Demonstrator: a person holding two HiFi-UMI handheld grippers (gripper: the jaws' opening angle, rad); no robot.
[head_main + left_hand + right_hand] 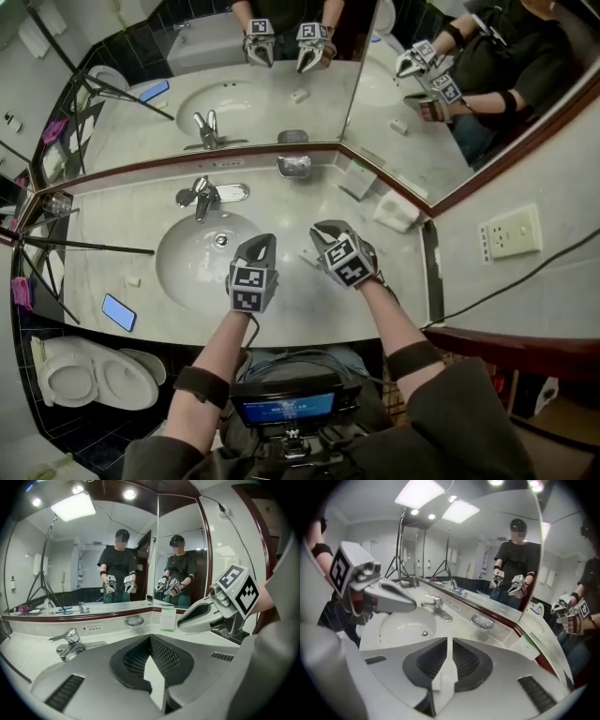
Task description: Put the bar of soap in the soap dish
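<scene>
Opening the right gripper (325, 229) first is key imo; jaws on it and the left gripper (263, 244) are closed, empty. The bar of soap (308, 255) lies on the table (398, 267) just beside it, soap dish (293, 167) at the back edge.

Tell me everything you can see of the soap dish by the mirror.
The soap dish is a small, shallow, rounded tray that looks like shiny metal. It sits flat at the back of the pale stone-look counter, against the base of the mirror. It is to the right of the faucet and apart from it. It looks empty, with no soap visible inside. Its reflection shows just above it.
</scene>
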